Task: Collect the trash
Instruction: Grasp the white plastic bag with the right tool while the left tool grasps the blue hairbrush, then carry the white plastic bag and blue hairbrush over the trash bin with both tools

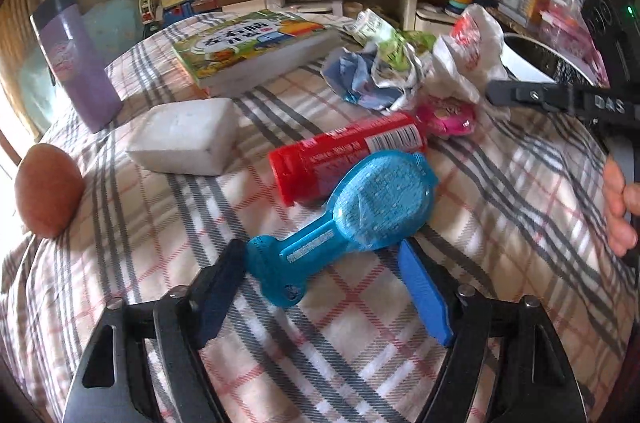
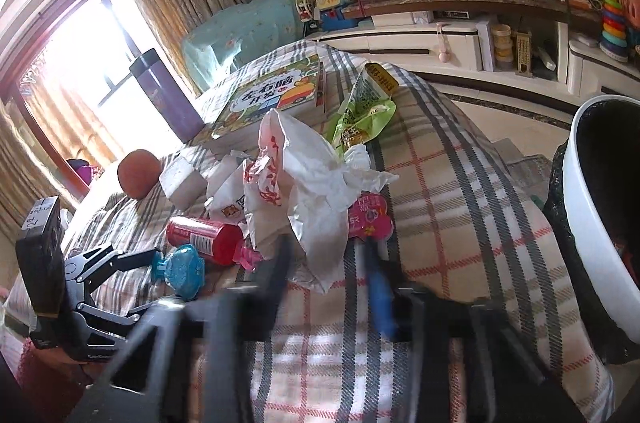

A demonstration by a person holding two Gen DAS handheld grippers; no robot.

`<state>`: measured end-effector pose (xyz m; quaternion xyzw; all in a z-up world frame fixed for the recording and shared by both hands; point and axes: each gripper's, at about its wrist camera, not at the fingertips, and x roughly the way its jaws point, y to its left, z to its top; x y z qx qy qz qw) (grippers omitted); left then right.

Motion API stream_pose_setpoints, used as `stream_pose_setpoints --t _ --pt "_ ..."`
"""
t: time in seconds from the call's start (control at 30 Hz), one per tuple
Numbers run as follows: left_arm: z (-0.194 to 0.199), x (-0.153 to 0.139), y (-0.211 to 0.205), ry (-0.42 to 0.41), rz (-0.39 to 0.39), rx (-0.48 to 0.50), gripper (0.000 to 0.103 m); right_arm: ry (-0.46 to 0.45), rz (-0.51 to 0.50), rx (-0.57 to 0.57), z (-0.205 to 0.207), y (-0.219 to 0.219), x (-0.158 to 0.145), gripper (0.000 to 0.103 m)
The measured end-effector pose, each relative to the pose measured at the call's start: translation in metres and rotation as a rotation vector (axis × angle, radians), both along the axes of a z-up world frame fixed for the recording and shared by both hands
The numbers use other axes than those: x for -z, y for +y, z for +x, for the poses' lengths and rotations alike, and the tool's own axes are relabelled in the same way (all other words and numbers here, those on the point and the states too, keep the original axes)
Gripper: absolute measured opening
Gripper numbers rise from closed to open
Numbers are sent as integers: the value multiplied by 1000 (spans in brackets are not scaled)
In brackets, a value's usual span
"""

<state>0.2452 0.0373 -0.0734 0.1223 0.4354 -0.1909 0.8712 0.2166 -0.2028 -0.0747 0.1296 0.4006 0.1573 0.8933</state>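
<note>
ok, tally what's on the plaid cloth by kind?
Crumpled wrappers/bags: 3 – white bag, green wrapper, blue-white wrapper
Plastic toys/containers: 3 – blue toy, red tube, pink toy
Book: 1
White block: 1
Purple bottle: 1
Brown ball: 1
Total: 10

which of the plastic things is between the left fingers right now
The blue paddle-shaped plastic piece: its handle lies between the open left gripper. The red tube lies beyond it.
</note>
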Motion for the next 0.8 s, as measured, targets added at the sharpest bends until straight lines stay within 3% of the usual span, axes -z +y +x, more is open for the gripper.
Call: stream_pose_setpoints --t 0.03,0.1,0.17,0.27,0.63,0.8 --pt "-2 -1 -3 10 -6 7 60 -1 0 -2 -2 0 0 16" --pt "-5 -2 -7 21 -14 24 38 -14 -7 -10 -8 -1 -1 14" --pt "-8 -4 -14 16 11 29 33 -18 -8 -19 -11 -1 -2 12" --pt "-14 -5 -23 14 31 22 32 -23 -9 -25 -19 -4 -4 10" --pt "-46 -18 -33 84 -156 -87 31 -31 9 2 -46 -34 -12 8" --pt "-57 -21 -44 75 -209 -129 31 -36 15 30 -58 -53 -16 8"
